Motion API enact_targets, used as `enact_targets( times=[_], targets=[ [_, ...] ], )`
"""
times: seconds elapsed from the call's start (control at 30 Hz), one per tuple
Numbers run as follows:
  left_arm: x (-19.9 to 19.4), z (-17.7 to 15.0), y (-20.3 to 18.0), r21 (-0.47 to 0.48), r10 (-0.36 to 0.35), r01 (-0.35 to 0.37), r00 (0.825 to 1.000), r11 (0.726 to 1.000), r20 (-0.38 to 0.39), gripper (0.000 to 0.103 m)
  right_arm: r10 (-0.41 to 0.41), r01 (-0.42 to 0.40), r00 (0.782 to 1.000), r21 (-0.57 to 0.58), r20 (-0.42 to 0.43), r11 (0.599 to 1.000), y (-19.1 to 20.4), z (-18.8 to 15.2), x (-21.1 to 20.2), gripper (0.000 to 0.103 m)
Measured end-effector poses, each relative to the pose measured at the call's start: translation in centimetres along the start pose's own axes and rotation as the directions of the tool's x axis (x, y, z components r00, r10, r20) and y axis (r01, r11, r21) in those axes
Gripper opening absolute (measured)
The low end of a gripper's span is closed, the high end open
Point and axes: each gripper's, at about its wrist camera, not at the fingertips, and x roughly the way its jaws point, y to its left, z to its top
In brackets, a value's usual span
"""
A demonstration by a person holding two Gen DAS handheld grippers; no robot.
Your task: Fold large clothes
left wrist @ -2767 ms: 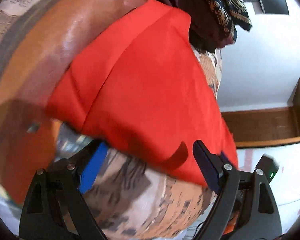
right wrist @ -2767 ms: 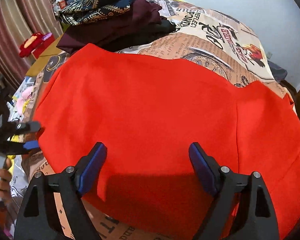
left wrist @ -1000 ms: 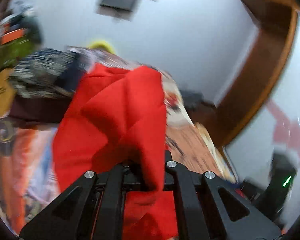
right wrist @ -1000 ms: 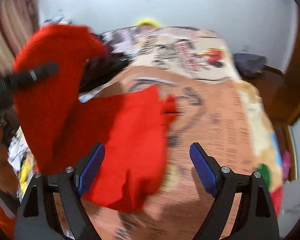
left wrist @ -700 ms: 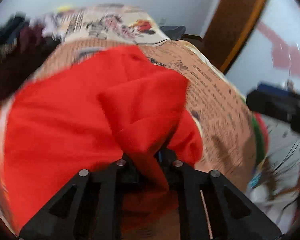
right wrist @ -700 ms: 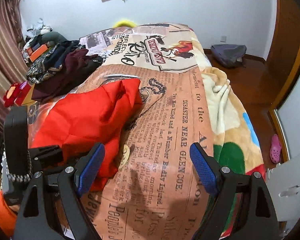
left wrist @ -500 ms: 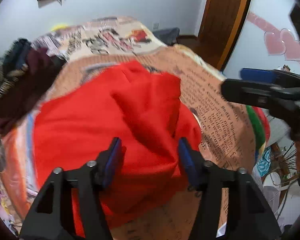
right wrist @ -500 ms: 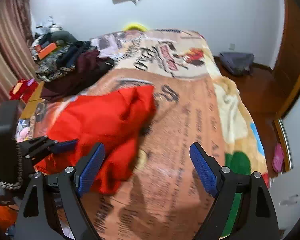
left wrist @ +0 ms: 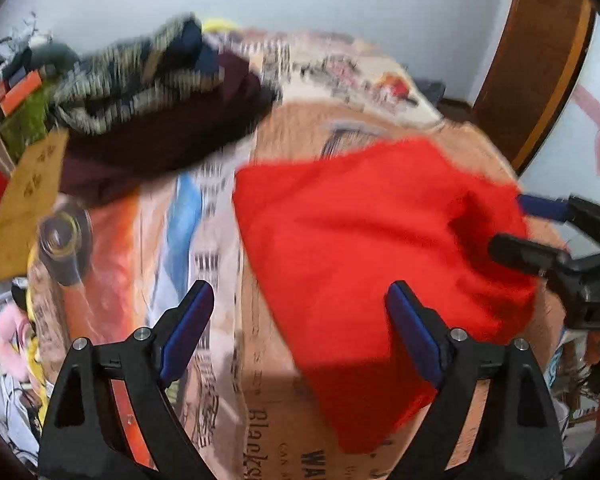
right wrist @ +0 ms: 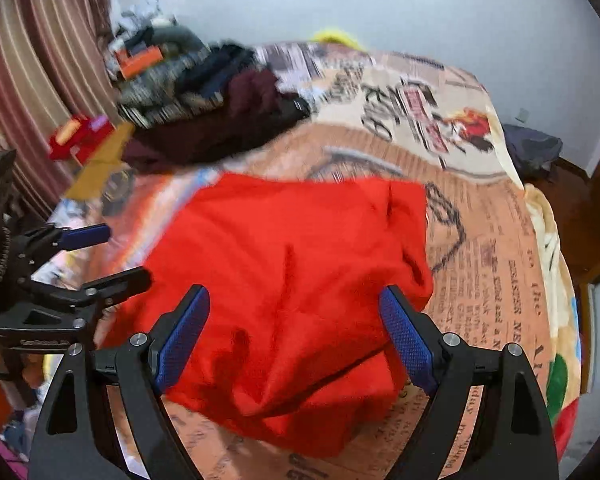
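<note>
My left gripper [left wrist: 296, 332], clamped on the red garment [right wrist: 292, 280] a second ago, is opening with nothing between its jaws. My right gripper [right wrist: 294, 336] stands wide, empty. The garment lies folded, apparently unevenly, on the bedspread [right wrist: 500, 248]; smoothing comes next.

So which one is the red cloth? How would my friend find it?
Look at the bed with the newspaper-print blanket. The red cloth lies rumpled on its near half. The clothes pile behind is dark and patterned; only this one is plain bright red.
</note>
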Motion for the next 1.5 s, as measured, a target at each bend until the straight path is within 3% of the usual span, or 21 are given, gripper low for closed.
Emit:
enact_targets(
  times=[0.07,0.2,0.37,0.53,0.67,0.8,0.97,1.13,1.23,1.37,1.5],
  targets=[
    [1.8,-1.2,-0.2,0.031,0.027,-0.027,0.999,0.999,-0.019,0.092,-0.044,0.044,0.999,-0.010,-0.019,0.999,-0.4,-0.6,0.9,0.085],
    [1.5,-2.5,-0.9,0.057,0.067,-0.069,0.997,0.996,0.039,0.093,-0.172,0.172,0.985,0.035,-0.018,0.984,-3.4,-2.3,0.6,0.085],
    [0.9,-3.2,-1.3,0.036,0.081,-0.083,0.995,0.996,0.050,0.094,-0.098,0.100,0.995,0.202,-0.018,0.974,-7.3,-5.0,-1.1,0.087],
    [0.2,-3.8,-0.6,0.010,0.036,-0.036,0.999,0.999,0.030,0.094,-0.184,0.180,0.983,0.166,0.010,0.970,-7.1,-6.9,-3.2,0.087],
    [-0.4,-4.4,0.1,-0.016,-0.015,0.015,1.000,1.000,0.009,0.094,-0.184,0.186,0.983,0.155,-0.026,0.970,-7.7,-7.4,-3.4,0.087],
    [-2.0,-3.7,0.4,-0.022,0.052,-0.052,0.998,0.998,0.027,0.093,-0.204,0.202,0.979,0.127,0.003,0.971,-7.0,-6.2,-5.3,0.089],
    [-4.5,-1.6,1.2,-0.010,0.134,-0.134,0.984,0.991,0.114,0.093,-0.123,0.113,0.988,0.099,0.092,0.989,-6.2,-2.6,-7.8,0.089],
    [-4.8,0.6,2.2,-0.021,0.166,-0.165,0.977,0.986,0.135,0.093,0.008,-0.016,0.996,0.093,0.092,0.996,-5.4,1.6,-6.6,0.089],
    [-4.1,1.4,2.6,-0.032,0.158,-0.155,0.980,0.987,0.118,0.093,0.085,-0.089,0.995,0.089,0.043,0.992,-4.8,3.0,-4.3,0.089],
    [-2.6,2.2,3.2,-0.073,0.109,-0.104,0.991,0.992,0.078,0.093,0.177,-0.162,0.980,0.149,-0.091,0.975,-5.2,3.4,0.0,0.089],
    [-0.3,2.2,3.1,-0.082,0.048,-0.046,0.999,0.996,0.016,0.093,0.158,-0.126,0.970,0.175,-0.185,0.976,-6.6,2.9,3.2,0.089]
  ],
)
